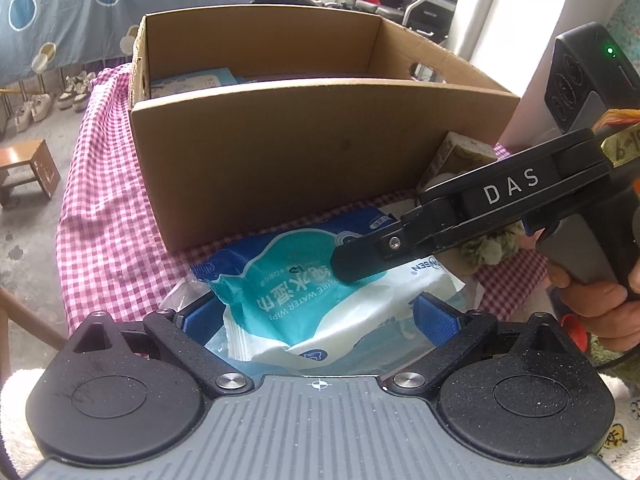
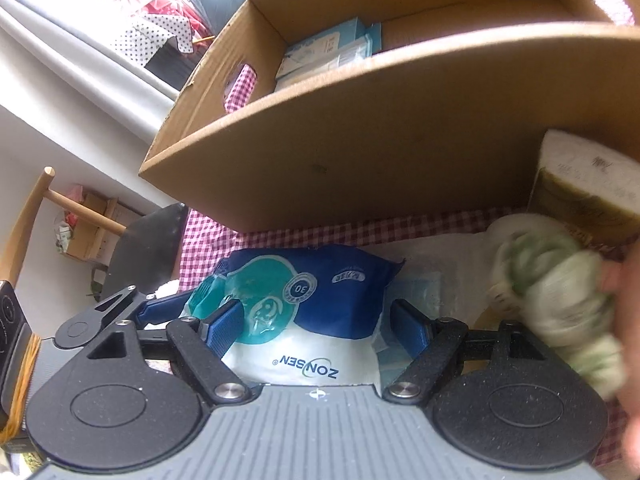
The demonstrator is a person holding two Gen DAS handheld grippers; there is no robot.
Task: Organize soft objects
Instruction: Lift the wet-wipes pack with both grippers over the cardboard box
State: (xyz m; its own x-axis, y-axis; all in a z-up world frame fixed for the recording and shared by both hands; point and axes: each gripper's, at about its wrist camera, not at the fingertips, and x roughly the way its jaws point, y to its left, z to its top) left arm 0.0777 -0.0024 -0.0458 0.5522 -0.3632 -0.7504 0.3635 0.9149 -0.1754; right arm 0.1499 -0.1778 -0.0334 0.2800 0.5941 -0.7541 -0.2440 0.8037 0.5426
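A blue and white wet-wipes pack (image 1: 304, 300) lies on the checked cloth in front of an open cardboard box (image 1: 280, 160). My left gripper (image 1: 316, 312) is open, its blue pads either side of the pack's near end. My right gripper (image 2: 316, 328) is open around the same pack (image 2: 312, 320) from the other side; its black finger (image 1: 360, 260) rests over the pack in the left wrist view. The box (image 2: 380, 128) holds a light blue pack (image 2: 328, 52). A green-white soft bundle (image 2: 560, 288) and a tissue pack (image 2: 584, 184) lie right of the wipes.
A pink checked tablecloth (image 1: 104, 208) covers the table. A clear plastic bag (image 2: 432, 264) lies under the wipes. A small wooden stool (image 1: 28, 168) and shoes (image 1: 52, 96) are on the floor to the left. A wooden chair (image 2: 36, 216) stands beside the table.
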